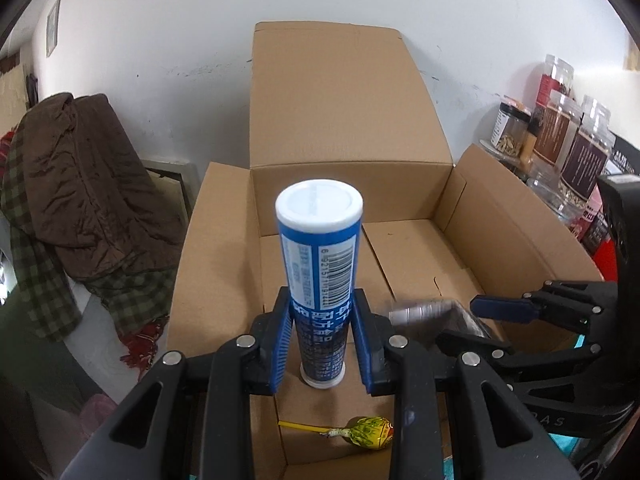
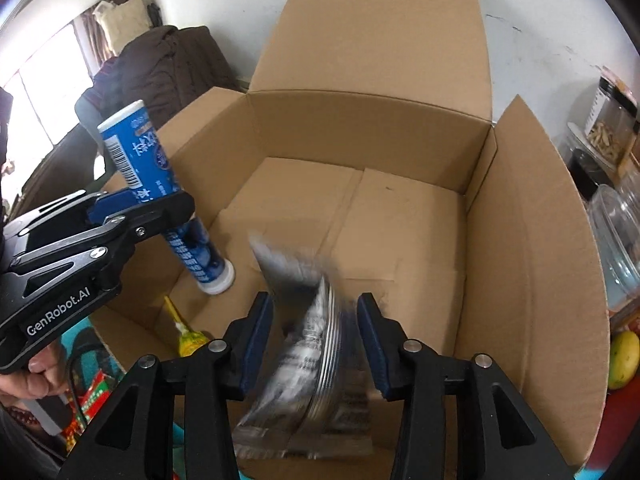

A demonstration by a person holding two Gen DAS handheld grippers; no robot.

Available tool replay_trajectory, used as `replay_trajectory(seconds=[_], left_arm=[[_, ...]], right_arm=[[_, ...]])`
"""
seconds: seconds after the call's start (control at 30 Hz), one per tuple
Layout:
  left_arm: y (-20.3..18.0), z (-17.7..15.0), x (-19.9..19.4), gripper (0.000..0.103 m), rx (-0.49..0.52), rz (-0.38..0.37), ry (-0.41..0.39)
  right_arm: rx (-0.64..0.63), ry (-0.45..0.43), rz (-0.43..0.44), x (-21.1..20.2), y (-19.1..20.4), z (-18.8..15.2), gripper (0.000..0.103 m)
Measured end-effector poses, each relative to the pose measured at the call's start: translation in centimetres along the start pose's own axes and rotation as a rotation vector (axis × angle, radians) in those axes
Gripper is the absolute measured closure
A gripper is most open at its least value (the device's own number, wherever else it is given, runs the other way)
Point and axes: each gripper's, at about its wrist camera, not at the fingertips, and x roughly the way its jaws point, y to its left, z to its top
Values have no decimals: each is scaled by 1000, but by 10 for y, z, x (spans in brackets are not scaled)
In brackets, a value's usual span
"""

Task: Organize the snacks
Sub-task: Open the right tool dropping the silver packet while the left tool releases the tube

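We see the left claw clamped on a blue tube with a white cap, both blue pads pressed against its lower half. The tube stands nearly upright, its base touching the box floor near the left wall, just ahead of the claw. From the right wrist view the same tube leans slightly, base down on the cardboard, with the left claw gripping it at mid-length.

The right claw has a silver packet between its fingers. The packet is motion-blurred. We see gaps between it and both blue pads, so the pads are not pressing on it; the jaws stand apart. The packet sits over the near part of the box floor, directly between and ahead of the fingers. In the left view the packet shows as a blurred grey shape just left of the right claw.

A lollipop with a yellow wrapper lies on the near flap, below the left claw and behind the tube base.

The far flap stands up against the white wall. Jars stand right of the box. Brown clothing is heaped to the left of the left claw.
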Motion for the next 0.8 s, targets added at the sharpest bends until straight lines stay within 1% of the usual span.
replay_trajectory(seconds=[0.07,0.1,0.17,0.27,0.37,0.43,0.63,0.8], left_arm=[[-3,0,2,75,11,10,13],[-4,0,2,75,15,15,14],[-5,0,1,75,15,19,10],[-6,2,-3,75,0,3,5],[-6,7,-7,75,-19,-12,21],[-5,9,-10,75,-28,-9,25],[-7,20,-29,75,-26,21,-21],[-8,29,-52,75,-23,41,-63]], right_arm=[[0,0,-6,0,0,-1,52],[1,-2,-5,-2,0,-1,52],[2,-5,-4,-4,0,-2,52],[-4,-11,-9,-6,1,-2,52],[-5,-23,-6,-11,2,-2,52],[-5,-33,-2,-15,3,-2,52],[-5,-68,4,-29,3,1,52],[2,-103,4,-46,3,2,52]])
